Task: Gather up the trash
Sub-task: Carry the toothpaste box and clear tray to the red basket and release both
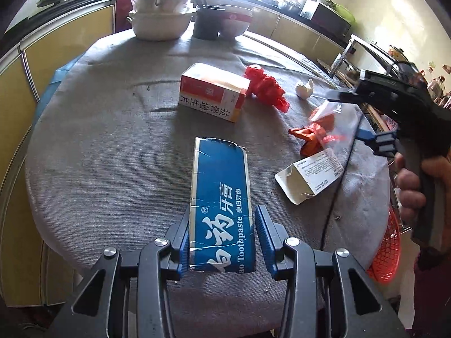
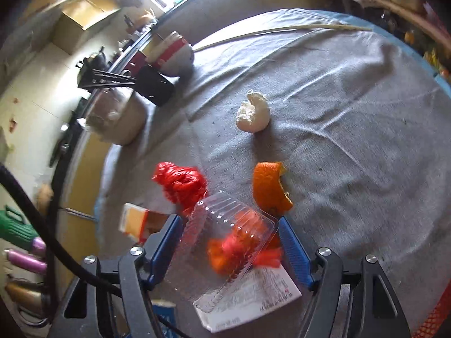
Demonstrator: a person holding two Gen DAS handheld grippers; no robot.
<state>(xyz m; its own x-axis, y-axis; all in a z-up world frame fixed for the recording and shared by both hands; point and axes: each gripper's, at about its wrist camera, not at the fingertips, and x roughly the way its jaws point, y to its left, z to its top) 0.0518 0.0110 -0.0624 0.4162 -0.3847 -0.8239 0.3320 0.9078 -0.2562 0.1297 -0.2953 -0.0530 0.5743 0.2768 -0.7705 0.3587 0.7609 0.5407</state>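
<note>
A blue toothpaste box point(image 1: 220, 202) lies on the grey table cloth between the fingers of my open left gripper point(image 1: 222, 239); the left pad touches it, the right pad stands just off it. My right gripper point(image 2: 228, 250) is open around a clear plastic clamshell point(image 2: 225, 242) and appears to hold it above the table; the jaws are not closed tight. In the left wrist view this gripper point(image 1: 384, 143) is at the right with the clamshell point(image 1: 335, 124). Other trash: a red plastic wad point(image 1: 266, 87), an orange-white medicine box point(image 1: 214, 91), a torn white carton point(image 1: 310, 176), orange peel point(image 2: 269, 187), a white crumpled wad point(image 2: 252, 112).
White lidded pots point(image 1: 160, 14), a dark utensil cup point(image 1: 205, 25) and a bowl point(image 1: 234, 21) stand at the table's far edge. A red mesh basket point(image 1: 384, 250) hangs off the table's right side. Yellow cabinets point(image 1: 56, 45) lie beyond the table.
</note>
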